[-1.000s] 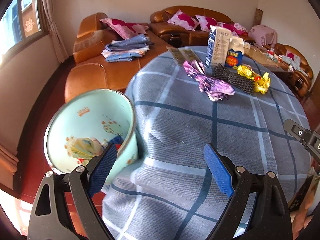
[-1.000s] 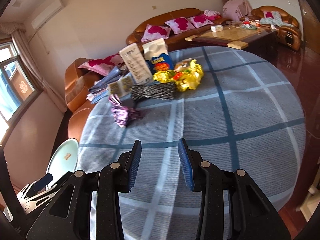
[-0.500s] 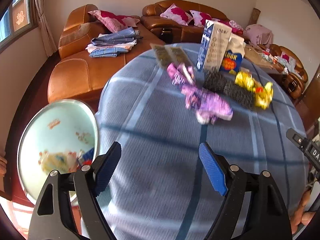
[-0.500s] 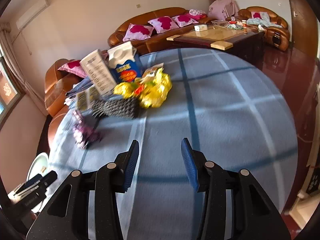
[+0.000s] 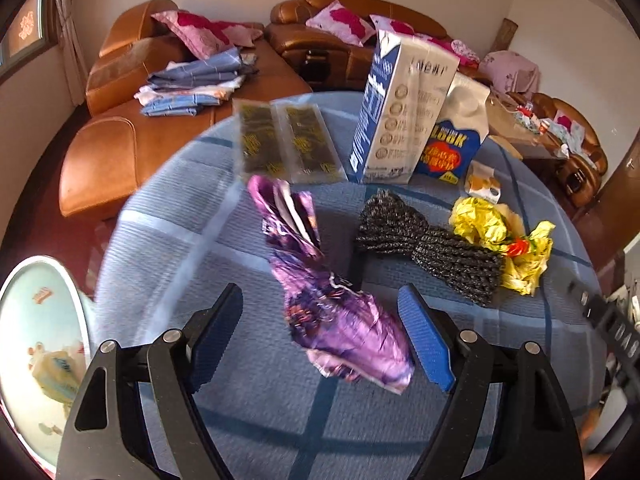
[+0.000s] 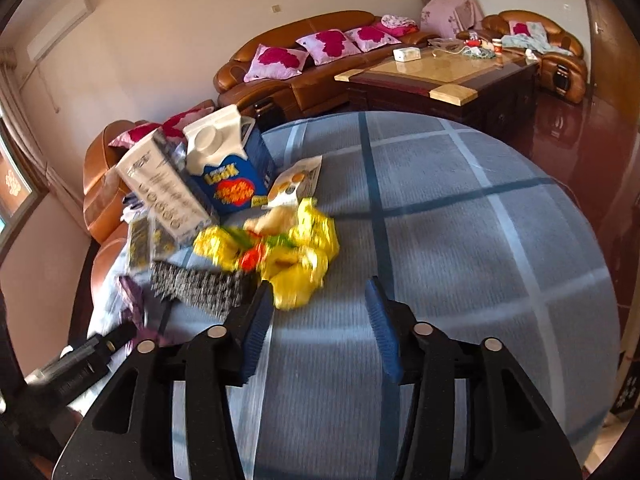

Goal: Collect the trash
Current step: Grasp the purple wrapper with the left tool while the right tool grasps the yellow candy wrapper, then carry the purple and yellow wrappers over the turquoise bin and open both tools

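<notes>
Left hand-held gripper [image 5: 320, 332] released, purple wrapper [image 5: 332, 308] between its pads, untouched

On your surface [image 5: 460, 408]: wrapper [image 5: 320, 284] lies between the left fingers [image 5: 426, 342]. Mesh [image 5: 432, 246] to its right, foil [image 5: 508, 240] right of that. Two cartons [image 5: 400, 112] stand behind, flat packets [image 5: 288, 140] to their left. Bin [image 5: 36, 344] off the left edge.

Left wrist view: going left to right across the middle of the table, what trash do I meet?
Purple wrapper → black mesh scrubber → crumpled yellow wrapper.
</notes>
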`<state>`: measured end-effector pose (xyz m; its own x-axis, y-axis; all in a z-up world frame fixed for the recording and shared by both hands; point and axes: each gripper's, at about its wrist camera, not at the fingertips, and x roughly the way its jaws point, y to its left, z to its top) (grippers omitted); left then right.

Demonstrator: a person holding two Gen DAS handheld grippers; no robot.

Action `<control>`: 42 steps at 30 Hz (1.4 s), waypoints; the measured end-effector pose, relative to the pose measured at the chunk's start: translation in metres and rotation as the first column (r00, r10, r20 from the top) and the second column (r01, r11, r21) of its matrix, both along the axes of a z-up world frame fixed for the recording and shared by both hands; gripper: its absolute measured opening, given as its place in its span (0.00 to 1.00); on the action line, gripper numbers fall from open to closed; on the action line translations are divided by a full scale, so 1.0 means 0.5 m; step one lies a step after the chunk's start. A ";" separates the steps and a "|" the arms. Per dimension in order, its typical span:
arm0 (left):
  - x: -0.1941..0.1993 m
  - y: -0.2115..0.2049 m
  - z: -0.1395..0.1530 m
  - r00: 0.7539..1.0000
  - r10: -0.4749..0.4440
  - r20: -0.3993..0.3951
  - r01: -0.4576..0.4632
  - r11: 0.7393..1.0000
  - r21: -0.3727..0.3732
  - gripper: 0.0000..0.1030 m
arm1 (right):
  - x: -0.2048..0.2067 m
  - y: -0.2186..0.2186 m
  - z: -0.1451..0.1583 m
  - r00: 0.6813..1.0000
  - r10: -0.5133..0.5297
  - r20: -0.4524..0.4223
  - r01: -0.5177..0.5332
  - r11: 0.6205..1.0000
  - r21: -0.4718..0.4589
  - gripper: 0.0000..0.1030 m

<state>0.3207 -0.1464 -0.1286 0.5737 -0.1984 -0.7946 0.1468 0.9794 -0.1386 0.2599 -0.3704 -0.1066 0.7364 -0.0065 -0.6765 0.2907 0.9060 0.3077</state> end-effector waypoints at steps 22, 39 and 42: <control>-0.130 0.050 0.026 0.996 -0.068 0.055 0.067 0.998 0.013 0.44 | -0.159 0.037 0.048 0.989 -0.108 0.105 0.110 0.994 -0.006 0.14; -0.316 0.154 0.077 0.990 -0.064 0.124 0.062 0.998 0.016 0.43 | -0.312 0.138 0.083 0.987 -0.082 0.141 0.078 0.996 0.031 0.14; -0.332 0.173 0.084 0.990 -0.047 0.135 0.044 0.999 0.020 0.43 | -0.321 0.171 0.092 0.988 -0.051 0.149 0.047 0.998 0.030 0.14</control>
